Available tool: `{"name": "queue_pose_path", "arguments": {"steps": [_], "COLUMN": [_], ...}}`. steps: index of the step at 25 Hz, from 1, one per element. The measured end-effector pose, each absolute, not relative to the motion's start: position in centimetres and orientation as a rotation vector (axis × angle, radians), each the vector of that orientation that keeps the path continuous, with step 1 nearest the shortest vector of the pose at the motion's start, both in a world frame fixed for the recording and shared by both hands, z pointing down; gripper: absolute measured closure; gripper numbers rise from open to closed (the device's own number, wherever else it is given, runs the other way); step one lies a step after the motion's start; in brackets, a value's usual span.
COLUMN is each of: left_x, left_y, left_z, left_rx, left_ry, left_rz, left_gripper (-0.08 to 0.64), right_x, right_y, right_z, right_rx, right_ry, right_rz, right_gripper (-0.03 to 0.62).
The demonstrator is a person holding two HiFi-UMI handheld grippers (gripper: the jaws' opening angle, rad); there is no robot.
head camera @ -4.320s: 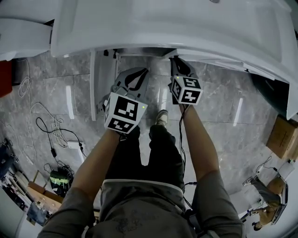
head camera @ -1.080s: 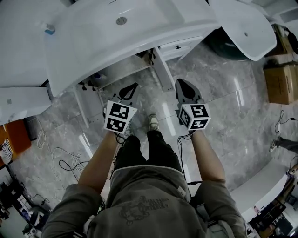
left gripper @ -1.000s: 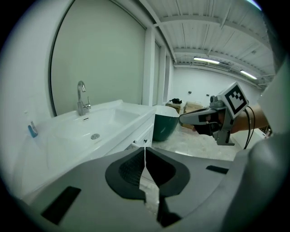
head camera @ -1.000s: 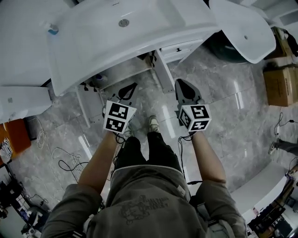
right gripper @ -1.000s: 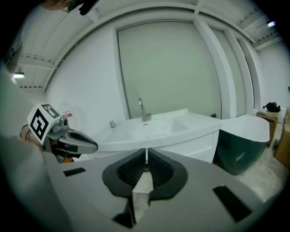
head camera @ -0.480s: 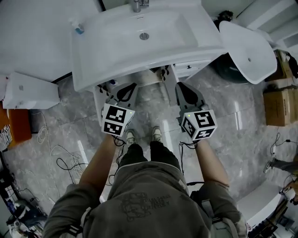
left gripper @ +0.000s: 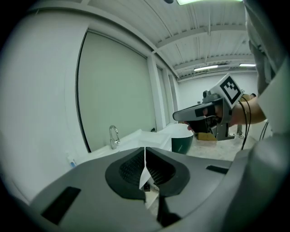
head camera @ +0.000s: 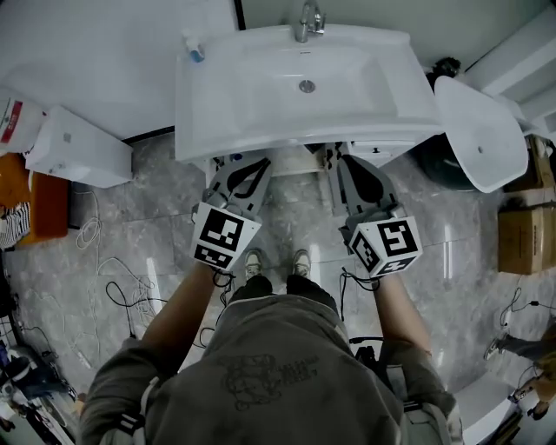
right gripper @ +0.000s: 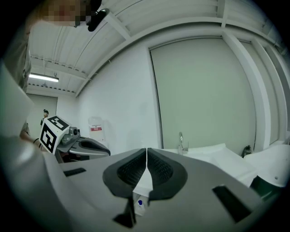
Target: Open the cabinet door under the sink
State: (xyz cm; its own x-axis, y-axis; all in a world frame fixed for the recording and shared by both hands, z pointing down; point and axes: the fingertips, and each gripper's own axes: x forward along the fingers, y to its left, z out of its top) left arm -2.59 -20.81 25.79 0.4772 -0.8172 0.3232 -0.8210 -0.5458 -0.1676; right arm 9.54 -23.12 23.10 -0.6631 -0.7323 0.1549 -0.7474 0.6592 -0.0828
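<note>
A white sink (head camera: 261,96) with a chrome faucet (head camera: 308,17) fills the top of the head view. The cabinet (head camera: 291,163) beneath it shows only as white slivers under the sink's front rim. My left gripper (head camera: 259,165) and right gripper (head camera: 349,163) hang side by side in front of that rim, touching nothing. In each gripper view the jaws meet at the tips with nothing between them: left gripper (left gripper: 145,150), right gripper (right gripper: 146,150). Both point over the sink (left gripper: 136,138) toward the faucet (right gripper: 181,141).
A white box-shaped fixture (head camera: 78,148) stands at the left, and a second white basin (head camera: 482,130) over a dark green bin (head camera: 439,161) at the right. Cardboard boxes (head camera: 521,235) sit far right. Cables (head camera: 113,295) trail over the grey marble floor. A small bottle (head camera: 193,48) stands on the sink.
The view has risen from low in front of the cabinet to high above the sink. Both grippers came up and back from the cabinet opening and stayed shut.
</note>
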Motion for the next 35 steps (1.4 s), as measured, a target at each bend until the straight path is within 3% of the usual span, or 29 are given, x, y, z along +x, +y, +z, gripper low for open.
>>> {"name": "queue_pose_path", "arguments": {"steps": [18, 35], "left_x": [-7.1, -8.6], "left_y": [-15.5, -15.0], "left_z": [18.1, 18.1], "left_rx": [2.742, 2.739], "left_ry": [-1.684, -1.673], "left_rz": [0.443, 0.421], "left_gripper": [0.538, 0.538], "right_x": [3.9, 2.6], "right_y": [-16.8, -15.4], "right_z": [13.6, 12.6], "right_rx": [1.037, 1.047], "right_ry": [-2.923, -2.913], "right_rz": [-0.022, -0.115], "right_gripper": [0.561, 0.561]}}
